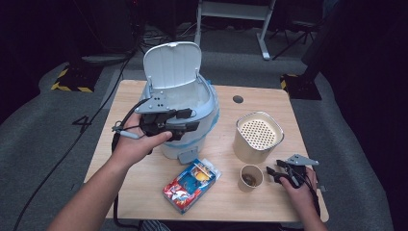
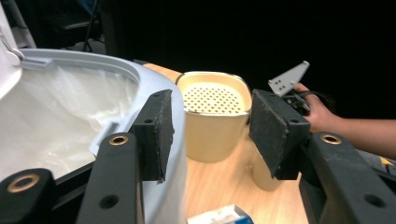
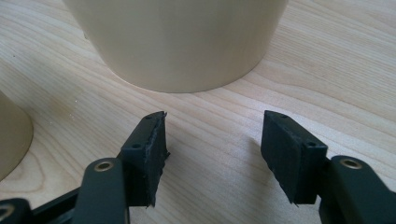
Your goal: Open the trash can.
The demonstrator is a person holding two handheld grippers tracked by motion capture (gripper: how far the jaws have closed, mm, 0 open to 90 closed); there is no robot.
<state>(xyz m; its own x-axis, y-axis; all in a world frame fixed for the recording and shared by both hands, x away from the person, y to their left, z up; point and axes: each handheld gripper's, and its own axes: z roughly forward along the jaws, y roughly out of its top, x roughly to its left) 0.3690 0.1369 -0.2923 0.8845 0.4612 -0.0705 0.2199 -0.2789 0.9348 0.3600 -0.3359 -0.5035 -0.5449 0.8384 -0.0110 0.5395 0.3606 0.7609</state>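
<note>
Nearest the high camera, at six o'clock on the bench (image 1: 144, 192), lies a colourful packet (image 1: 191, 185), red and blue with a yellow picture; its printing is too small to read. Just past it, at twelve o'clock from the packet, stands the white bin (image 1: 192, 103) with its lid (image 1: 172, 63) flipped up and a clear liner inside. No brand or label on the bin can be made out.

Left gripper (image 1: 185, 126) hangs right at the bin's near rim, held in the person's left hand (image 1: 137, 144). In the left gripper view the jaws stand apart with nothing between them: one pad is just at the rim of the bin (image 2: 140, 79), the other out over the bench. So it is open and empty.

Over at three o'clock from the bin sits a cream canister (image 1: 257, 137) with a perforated top (image 1: 258, 133); the left gripper view looks straight at it (image 2: 212, 119). At six o'clock from the canister stands a small paper cup (image 1: 251, 177) with something brown inside.

Right gripper (image 1: 275, 174) rests low on the bench at three o'clock from the cup, just beside it, in the right hand (image 1: 300, 190). Its own view shows the jaws parted over bare wood, gripping nothing, with the canister's base (image 3: 177, 42) straight ahead at twelve o'clock and the cup's side (image 3: 11, 135) at nine o'clock.
</note>
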